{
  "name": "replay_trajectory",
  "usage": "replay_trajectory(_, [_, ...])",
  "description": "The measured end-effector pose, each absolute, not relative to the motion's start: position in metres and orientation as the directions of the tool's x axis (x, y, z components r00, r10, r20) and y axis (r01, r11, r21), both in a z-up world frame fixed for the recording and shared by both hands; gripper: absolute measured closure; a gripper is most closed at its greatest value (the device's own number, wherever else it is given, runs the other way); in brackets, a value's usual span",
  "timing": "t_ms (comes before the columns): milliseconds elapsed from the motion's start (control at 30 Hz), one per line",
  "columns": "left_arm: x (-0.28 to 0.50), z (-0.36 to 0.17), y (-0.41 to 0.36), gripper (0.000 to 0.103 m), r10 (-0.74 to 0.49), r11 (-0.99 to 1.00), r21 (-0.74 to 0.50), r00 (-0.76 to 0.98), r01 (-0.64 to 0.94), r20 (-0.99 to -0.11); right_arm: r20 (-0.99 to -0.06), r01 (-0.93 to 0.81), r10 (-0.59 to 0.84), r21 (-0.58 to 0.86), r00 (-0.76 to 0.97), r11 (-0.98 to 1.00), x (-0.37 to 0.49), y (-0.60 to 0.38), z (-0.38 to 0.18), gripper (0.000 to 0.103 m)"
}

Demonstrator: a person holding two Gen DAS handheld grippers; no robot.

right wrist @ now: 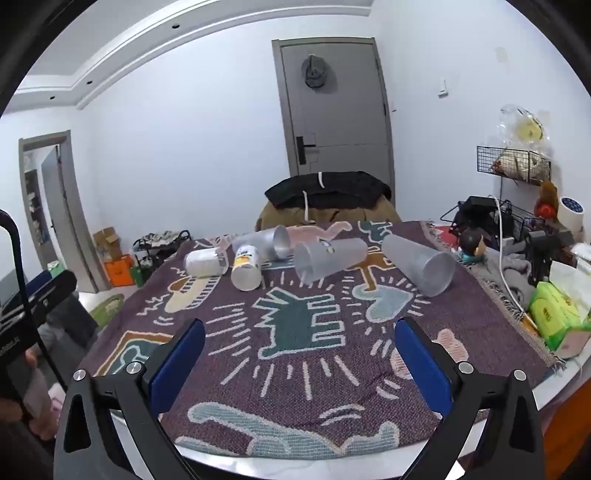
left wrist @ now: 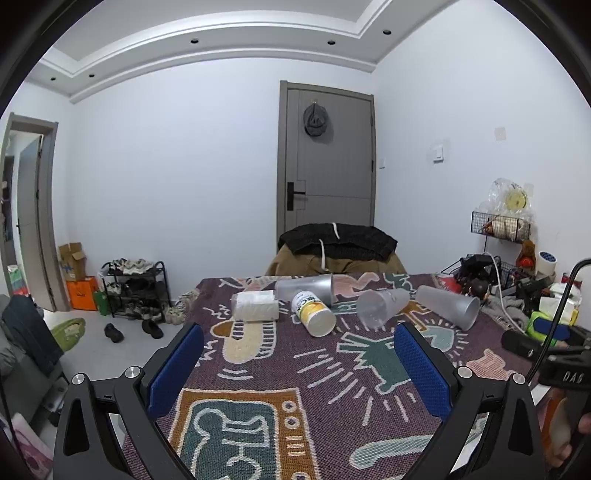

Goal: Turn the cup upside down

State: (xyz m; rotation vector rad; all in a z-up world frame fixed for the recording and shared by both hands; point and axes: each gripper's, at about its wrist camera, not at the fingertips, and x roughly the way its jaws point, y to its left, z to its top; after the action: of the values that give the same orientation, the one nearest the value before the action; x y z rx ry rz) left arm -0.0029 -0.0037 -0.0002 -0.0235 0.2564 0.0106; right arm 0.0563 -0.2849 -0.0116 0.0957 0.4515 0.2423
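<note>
Ahead of your claws, past the far edge of the table, stands a grey door [left wrist: 328,155] with a dark handle and a grey cap [left wrist: 316,120] hung near its top. The walls [left wrist: 177,166] are plain white, under a stepped ceiling [left wrist: 221,33] with small recessed lights. A chair [left wrist: 336,254] draped in dark clothing sits just beyond the table. Far off to your left, a 2nd doorway [left wrist: 29,206] stands open, with cardboard boxes [left wrist: 75,273] and a low shoe rack [left wrist: 135,291] along the wall and shoes on the pale floor [left wrist: 110,354]. To your right, a wire shelf [left wrist: 502,225] hangs on the wall above a pile of clutter. A patterned cloth [right wrist: 303,332] covers the table beneath your claws.
</note>
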Motion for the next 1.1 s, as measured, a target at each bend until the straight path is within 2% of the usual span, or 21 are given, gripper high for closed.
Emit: replay_trajectory(1100, [0.0009, 0.0042, -0.004, 0.0, 0.011, 0.999, -0.029, 0.969, -0.019, -0.248, -0.426, -0.215, 0.263, 0.158, 0.866, 0.964, 0.0604, -0.291, -0.0111, 0.0])
